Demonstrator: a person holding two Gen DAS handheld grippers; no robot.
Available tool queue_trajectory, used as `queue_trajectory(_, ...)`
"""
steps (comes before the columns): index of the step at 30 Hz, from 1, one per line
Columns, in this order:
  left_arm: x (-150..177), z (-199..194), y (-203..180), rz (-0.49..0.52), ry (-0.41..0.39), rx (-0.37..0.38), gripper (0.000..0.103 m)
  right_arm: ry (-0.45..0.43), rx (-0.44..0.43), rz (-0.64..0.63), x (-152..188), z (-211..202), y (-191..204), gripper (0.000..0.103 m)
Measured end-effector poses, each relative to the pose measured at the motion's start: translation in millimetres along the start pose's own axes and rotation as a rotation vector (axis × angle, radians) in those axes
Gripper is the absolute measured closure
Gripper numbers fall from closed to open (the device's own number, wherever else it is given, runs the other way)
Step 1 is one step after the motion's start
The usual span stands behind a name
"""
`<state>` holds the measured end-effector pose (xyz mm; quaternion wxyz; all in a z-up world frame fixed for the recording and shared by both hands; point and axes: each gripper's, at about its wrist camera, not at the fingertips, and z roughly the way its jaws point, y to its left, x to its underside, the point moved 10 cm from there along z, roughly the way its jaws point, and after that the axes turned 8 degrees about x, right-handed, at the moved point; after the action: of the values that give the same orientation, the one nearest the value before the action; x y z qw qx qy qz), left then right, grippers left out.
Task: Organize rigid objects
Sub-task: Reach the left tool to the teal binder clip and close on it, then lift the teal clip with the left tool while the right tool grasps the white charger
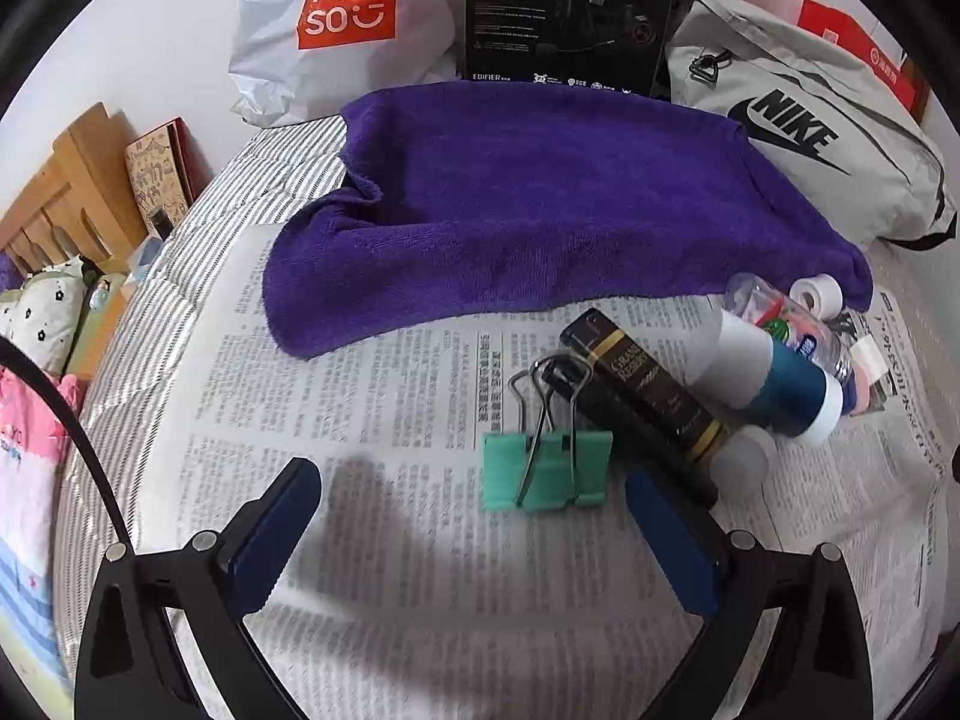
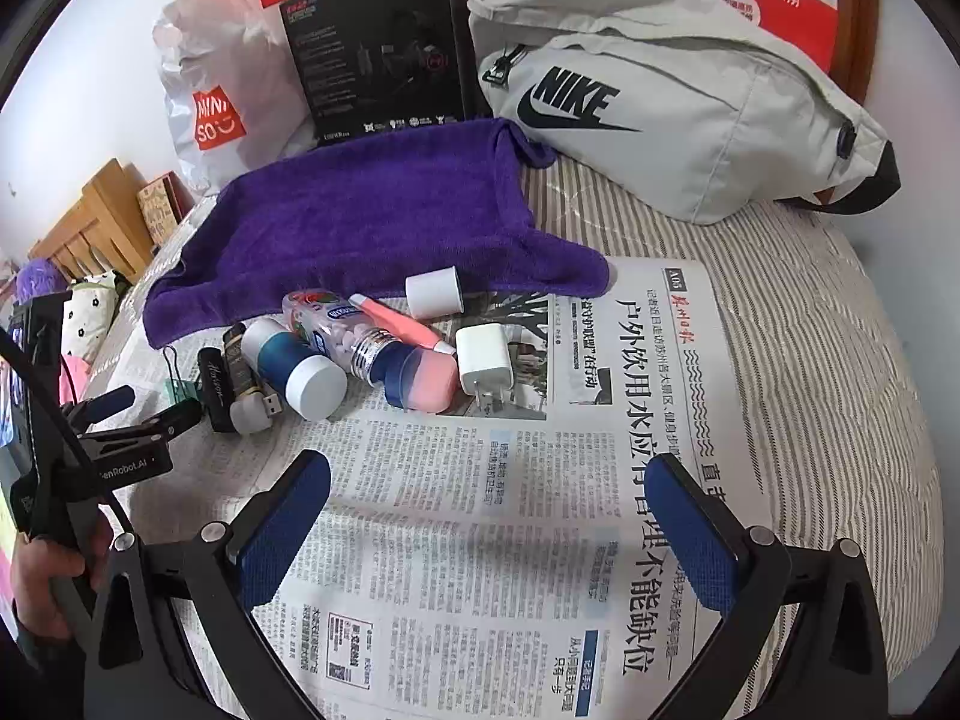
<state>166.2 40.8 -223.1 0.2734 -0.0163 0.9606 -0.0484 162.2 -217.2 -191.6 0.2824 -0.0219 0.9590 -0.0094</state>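
A green binder clip [image 1: 546, 468] lies on the newspaper [image 1: 372, 408] between the fingers of my open left gripper [image 1: 471, 480], closer to the right finger. Just beyond it a black tube with gold bands [image 1: 648, 390], a white-and-blue bottle [image 1: 774, 372] and a clear pill bottle [image 1: 774, 312] lie bunched together. My right gripper [image 2: 489, 468] hangs open over bare newspaper [image 2: 480, 540], with nothing between its fingers. Ahead of it are a white charger [image 2: 483, 360], a pink-and-blue bottle [image 2: 420, 381], a pink tube [image 2: 396, 324] and a white cap [image 2: 433, 293]. The left gripper [image 2: 144, 408] hides most of the clip in the right wrist view.
A purple towel [image 1: 510, 210] is spread behind the pile. A grey Nike bag [image 2: 660, 102], a black box [image 2: 378, 48] and a white Miniso bag [image 1: 342, 24] stand along the wall. Striped bedding [image 2: 810, 330] lies to the right, a wooden headboard [image 1: 78, 192] at far left. A hand [image 2: 42, 570] holds the left gripper.
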Motion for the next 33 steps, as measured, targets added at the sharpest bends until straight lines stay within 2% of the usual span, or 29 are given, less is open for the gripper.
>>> queue_trajectory(1,-2,0,0,-0.006,-0.011,0.003,0.011,0.001,-0.001,-0.001,0,1,1,0.000)
queue_trajectory(2,-3,-1,-1,-0.018,-0.030,0.008,0.013,0.002,-0.001,-0.003,0,3,1,0.000)
queue_trajectory(3,-4,2,0,-0.022,-0.026,0.008,0.013,0.007,0.001,-0.004,-1,6,1,0.000)
queue_trajectory(5,-3,8,-1,-0.029,-0.013,0.015,0.020,0.015,0.002,-0.004,-1,10,-1,0.000)
queue_trajectory(11,-2,6,-5,0.008,-0.030,-0.002,0.028,0.040,0.002,-0.011,-2,28,-5,0.000)
queue_trajectory(14,-2,4,-6,0.019,-0.032,0.009,0.036,0.044,-0.016,0.012,-5,34,-7,0.000)
queue_trajectory(16,-3,2,-5,0.023,-0.037,0.009,0.053,0.043,-0.038,0.027,-8,36,-7,0.000)
queue_trajectory(18,-3,-1,1,0.013,-0.041,0.003,0.064,0.038,-0.053,0.041,-13,37,-8,0.000)
queue_trajectory(24,-3,-3,13,0.002,-0.048,0.006,0.064,0.023,-0.051,0.041,-28,48,-7,0.004)
queue_trajectory(33,-3,-2,13,0.005,-0.052,0.004,0.063,0.033,-0.029,-0.013,-34,67,-6,0.027)
